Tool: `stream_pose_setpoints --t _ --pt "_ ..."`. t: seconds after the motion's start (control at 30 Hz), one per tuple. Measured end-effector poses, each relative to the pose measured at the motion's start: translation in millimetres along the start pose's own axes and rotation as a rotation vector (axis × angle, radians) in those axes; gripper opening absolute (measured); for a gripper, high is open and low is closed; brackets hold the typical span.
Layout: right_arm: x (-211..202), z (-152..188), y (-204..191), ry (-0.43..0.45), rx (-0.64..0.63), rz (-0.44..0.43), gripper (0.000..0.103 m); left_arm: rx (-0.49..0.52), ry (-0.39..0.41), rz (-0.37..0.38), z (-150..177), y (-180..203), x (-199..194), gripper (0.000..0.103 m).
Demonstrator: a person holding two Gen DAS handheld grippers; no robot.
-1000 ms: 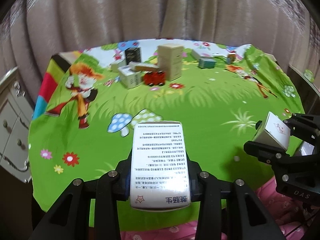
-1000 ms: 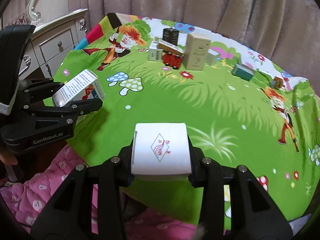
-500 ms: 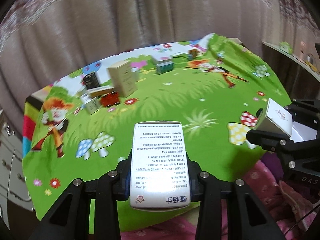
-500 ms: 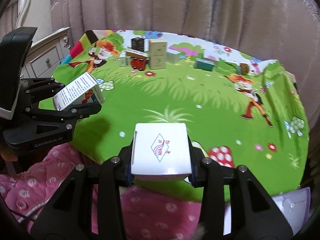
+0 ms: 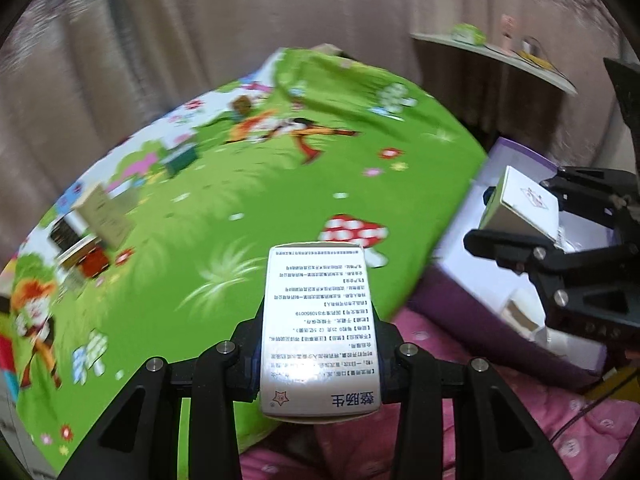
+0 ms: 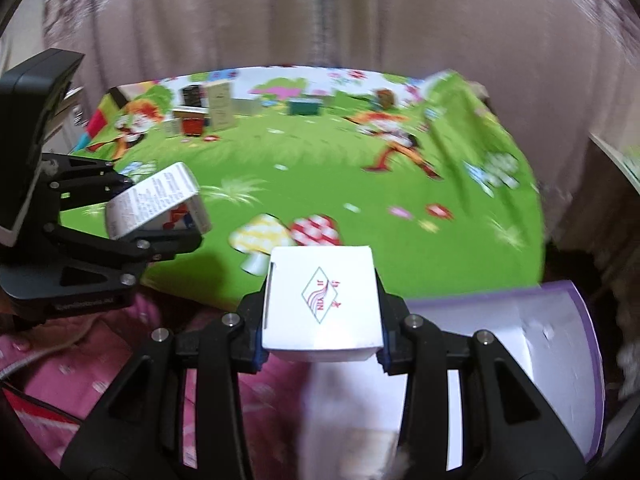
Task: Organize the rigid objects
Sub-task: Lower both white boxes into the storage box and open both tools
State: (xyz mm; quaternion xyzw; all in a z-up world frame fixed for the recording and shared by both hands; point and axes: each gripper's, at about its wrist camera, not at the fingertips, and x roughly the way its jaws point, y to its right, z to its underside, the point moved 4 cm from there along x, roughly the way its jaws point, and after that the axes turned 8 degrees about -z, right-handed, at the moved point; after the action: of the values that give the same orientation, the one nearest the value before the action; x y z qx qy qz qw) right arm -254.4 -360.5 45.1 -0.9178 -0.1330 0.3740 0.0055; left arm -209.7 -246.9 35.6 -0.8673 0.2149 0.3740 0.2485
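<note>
My left gripper is shut on a white medicine box with Chinese print, held near the table's front edge; the box also shows in the right wrist view. My right gripper is shut on a white box with a red diamond logo, held over a purple-rimmed storage box off the table's right side. That gripper with its logo box shows at the right of the left wrist view. Several small boxes stand in a group at the table's far left.
A green cartoon cloth covers the table. A teal box and a small orange box sit near the far edge. A pink quilt lies below the grippers. Curtains hang behind. A shelf stands at the right.
Both grippers have swung to the right with their boxes still held. The purple-rimmed storage box has come into view under the right gripper, and the group of boxes has slid to the left.
</note>
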Motion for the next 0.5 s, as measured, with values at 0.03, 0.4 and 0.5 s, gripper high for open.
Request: stream_pose_setpoints --t 0.03,0.4,0.5 --pt "-3 5 10 -0.004 0.019 0.016 0.044 0.012 -0.004 0.012 -2 5 2 0.041" --pt "-36 79 118 -0.130 0.233 0.219 0.044 0.189 -0.097 0.276 -37 115 22 0.041" --pt "-42 95 133 -0.157 0.273 0.243 0.044 0.239 -0.105 0.331 -37 143 24 0.041"
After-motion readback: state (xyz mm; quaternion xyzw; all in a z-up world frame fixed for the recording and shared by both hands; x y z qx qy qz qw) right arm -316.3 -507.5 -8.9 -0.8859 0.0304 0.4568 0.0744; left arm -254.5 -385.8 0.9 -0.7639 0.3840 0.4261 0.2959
